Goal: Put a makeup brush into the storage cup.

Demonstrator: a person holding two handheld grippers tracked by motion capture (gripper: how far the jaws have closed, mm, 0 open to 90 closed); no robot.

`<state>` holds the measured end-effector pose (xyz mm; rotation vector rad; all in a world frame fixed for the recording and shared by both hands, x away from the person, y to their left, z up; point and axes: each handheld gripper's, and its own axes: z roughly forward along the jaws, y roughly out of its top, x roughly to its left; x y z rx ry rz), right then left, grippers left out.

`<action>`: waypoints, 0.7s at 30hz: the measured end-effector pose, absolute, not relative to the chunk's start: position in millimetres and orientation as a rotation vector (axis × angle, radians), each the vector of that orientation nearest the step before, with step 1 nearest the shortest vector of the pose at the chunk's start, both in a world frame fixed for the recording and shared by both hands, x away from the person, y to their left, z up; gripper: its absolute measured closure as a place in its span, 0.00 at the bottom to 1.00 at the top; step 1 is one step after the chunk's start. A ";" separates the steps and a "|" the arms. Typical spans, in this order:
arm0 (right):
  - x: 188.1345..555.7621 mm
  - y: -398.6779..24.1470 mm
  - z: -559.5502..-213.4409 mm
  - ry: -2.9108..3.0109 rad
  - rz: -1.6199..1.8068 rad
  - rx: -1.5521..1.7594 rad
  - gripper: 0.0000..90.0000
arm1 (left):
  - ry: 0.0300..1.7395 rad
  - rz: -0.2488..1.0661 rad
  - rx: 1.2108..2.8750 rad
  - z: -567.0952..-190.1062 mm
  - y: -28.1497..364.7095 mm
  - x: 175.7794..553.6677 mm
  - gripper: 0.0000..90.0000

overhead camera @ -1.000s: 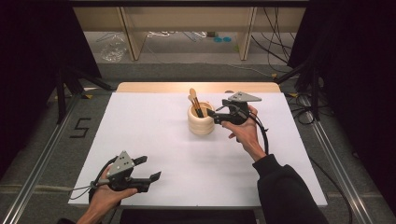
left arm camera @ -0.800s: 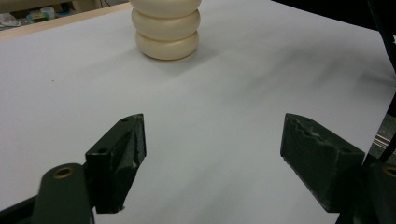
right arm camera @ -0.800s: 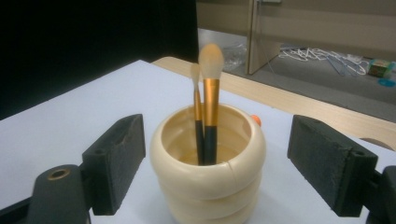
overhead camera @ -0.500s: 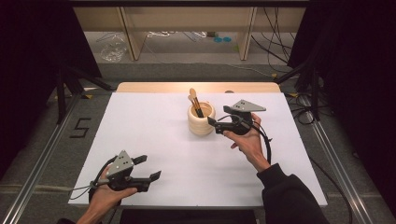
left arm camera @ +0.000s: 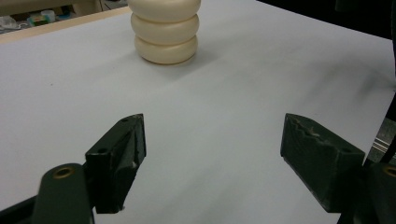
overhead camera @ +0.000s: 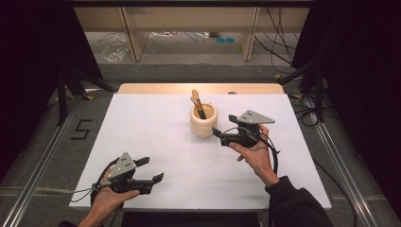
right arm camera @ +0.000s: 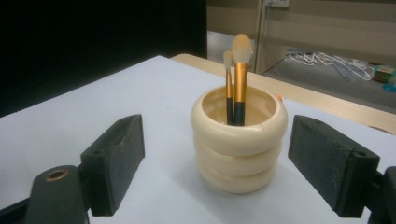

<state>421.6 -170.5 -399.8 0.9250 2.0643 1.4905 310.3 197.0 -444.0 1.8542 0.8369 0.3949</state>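
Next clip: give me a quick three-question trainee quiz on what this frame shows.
1. True or false: the right gripper is shut on a brush.
2. How many brushes stand in the cream ribbed holder?
3. Which gripper is nearer the holder? A) left gripper B) right gripper

Key
1. False: its jaws stand open, apart from the holder, with nothing between them.
2. Two, a larger and a smaller, bristles up.
3. B: it sits just beside the holder, while the left one rests at the near left of the white table, jaws open.
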 end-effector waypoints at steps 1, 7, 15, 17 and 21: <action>420.1 -170.9 -400.6 2.049 1.502 0.920 0.22 | 0.841 0.402 1.859 -443.5 197.2 309.8 0.25; 408.5 -174.5 -400.6 2.054 1.489 0.920 0.22 | 0.836 0.395 1.854 -443.9 197.1 310.6 0.25; 396.5 -178.0 -406.6 2.069 1.488 0.926 0.22 | 0.839 0.401 1.853 -443.1 197.9 310.3 0.25; 394.4 -178.7 -408.0 2.065 1.492 0.929 0.22 | 0.841 0.403 1.852 -443.1 197.9 310.4 0.25; 387.8 -181.7 -412.1 2.082 1.496 0.969 0.20 | 0.840 0.404 1.853 -443.1 197.9 310.5 0.25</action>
